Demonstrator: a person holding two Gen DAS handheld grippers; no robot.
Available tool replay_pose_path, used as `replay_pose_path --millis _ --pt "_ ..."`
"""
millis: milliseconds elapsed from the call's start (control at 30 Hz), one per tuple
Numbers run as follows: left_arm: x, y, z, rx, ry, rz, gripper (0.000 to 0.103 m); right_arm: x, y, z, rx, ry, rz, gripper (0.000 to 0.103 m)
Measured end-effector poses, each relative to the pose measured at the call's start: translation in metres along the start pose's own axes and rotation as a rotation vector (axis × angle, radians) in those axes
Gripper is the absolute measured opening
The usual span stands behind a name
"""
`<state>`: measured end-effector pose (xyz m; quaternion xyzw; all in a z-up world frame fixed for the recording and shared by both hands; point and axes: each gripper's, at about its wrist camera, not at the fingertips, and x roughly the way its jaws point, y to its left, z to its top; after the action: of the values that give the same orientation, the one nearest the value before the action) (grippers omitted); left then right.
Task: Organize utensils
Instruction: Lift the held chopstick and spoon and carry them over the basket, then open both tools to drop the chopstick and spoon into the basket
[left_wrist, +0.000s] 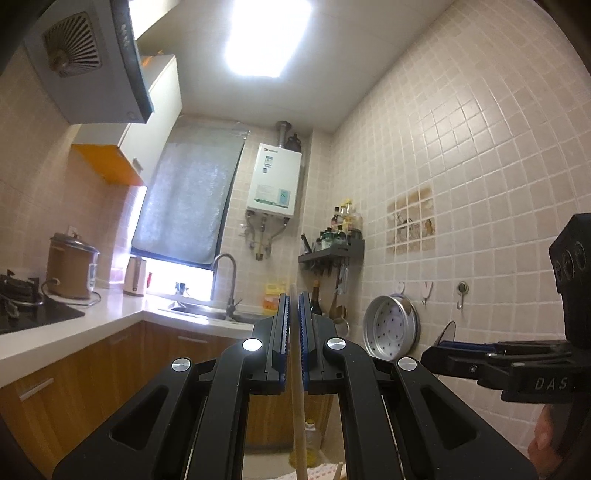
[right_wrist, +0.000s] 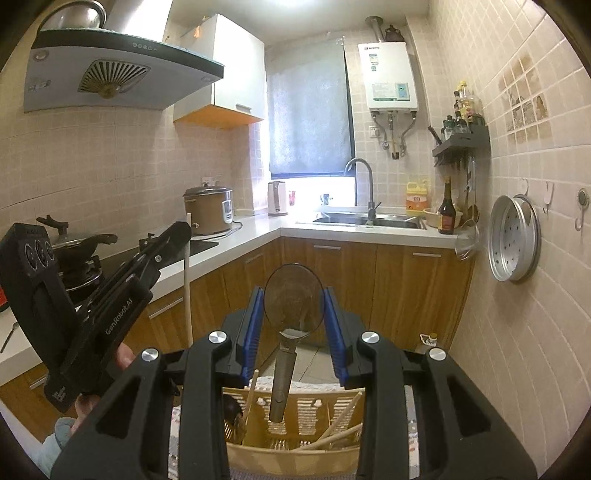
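While both loads ride above pale slatted plastic basket (right_wrist: 295, 417), left tongs (left_wrist: 294, 325) clamp thin pale wooden stick (left_wrist: 297, 406) upright; right tongs (right_wrist: 294, 325), part-open, pinch dark round mesh strainer (right_wrist: 293, 297) by its rim (handle hangs down), likely for sorting.

— Gripper build? 
— Left gripper (left_wrist: 294, 343) and right gripper (right_wrist: 293, 332): black plastic linkage arms, round silver screws at the pivots, blue ribbed pads. 
— Markings? 
— White "GenRobot.AI" lettering on the left body. 
— Clothing? 
— Pale blue sleeve (right_wrist: 55, 443).
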<state>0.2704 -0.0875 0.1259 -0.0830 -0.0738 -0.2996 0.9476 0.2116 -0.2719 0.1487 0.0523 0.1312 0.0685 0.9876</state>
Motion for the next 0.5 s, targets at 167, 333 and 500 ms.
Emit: replay_pose_path --millis 167,333,500 --pt "0.0 -0.009 -0.008 0.032 0.006 0.006 0.003 0.005 -0.004 -0.006 0.005 0.012 -0.012 0.029" --pt "-0.004 -0.02 -0.016 0.084 0.02 0.026 0.003 0.013 0.0 -0.018 -0.019 0.037 -0.031 0.029" --pt "-0.006 -0.027 -0.024 0.122 0.046 0.037 0.003 0.019 0.004 -0.026 -0.037 0.064 -0.039 0.029"
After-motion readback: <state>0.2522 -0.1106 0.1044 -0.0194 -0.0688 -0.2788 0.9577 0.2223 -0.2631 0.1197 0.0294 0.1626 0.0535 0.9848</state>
